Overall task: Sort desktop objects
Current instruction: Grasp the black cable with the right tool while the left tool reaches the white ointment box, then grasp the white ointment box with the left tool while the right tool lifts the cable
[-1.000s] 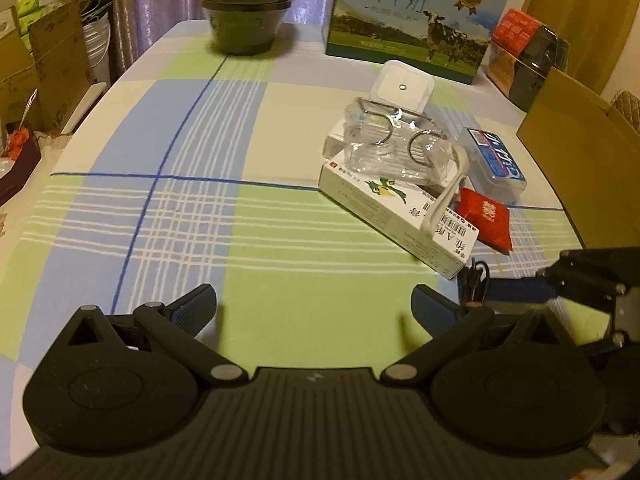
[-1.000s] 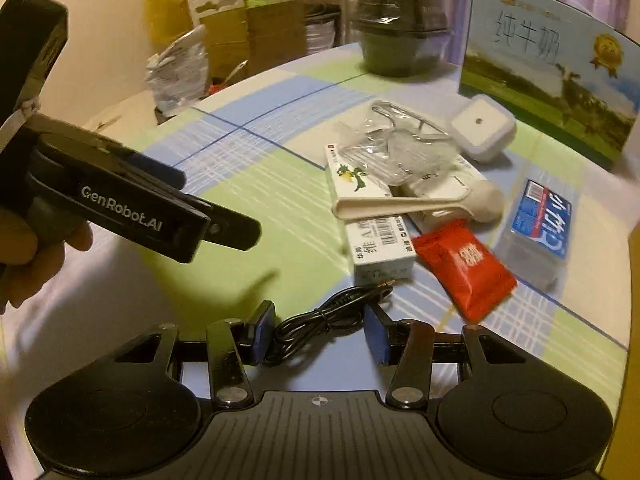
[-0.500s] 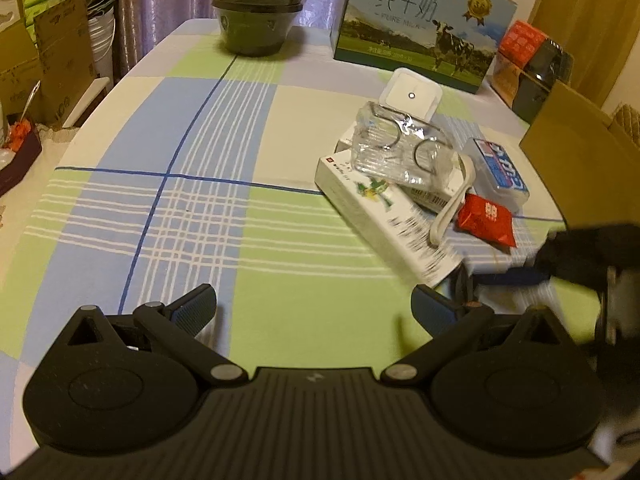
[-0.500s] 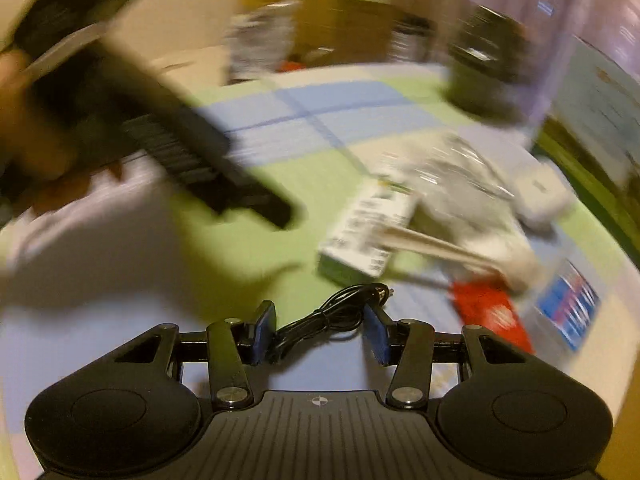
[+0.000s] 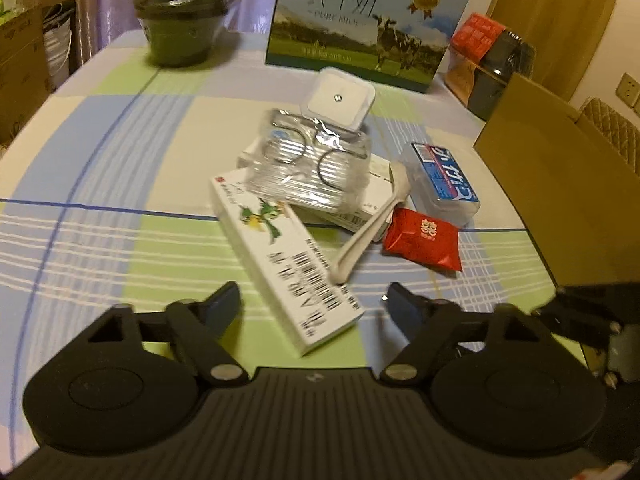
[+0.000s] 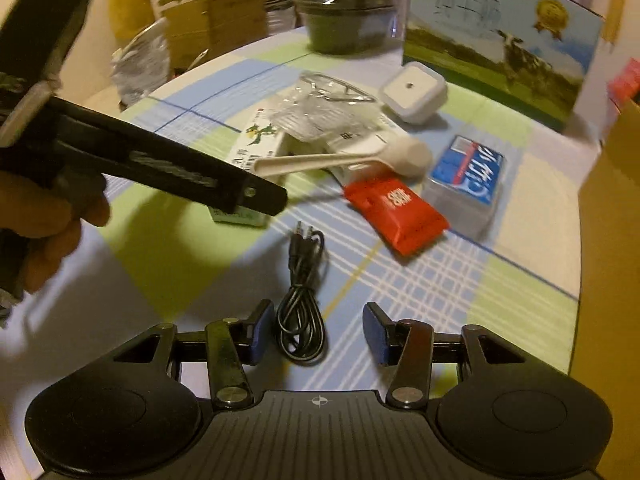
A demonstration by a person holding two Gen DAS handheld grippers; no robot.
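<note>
Black coiled cable; lying flat, unheld.

Left gripper open over (blurred) white carton.

one cable (two grippers)
</note>
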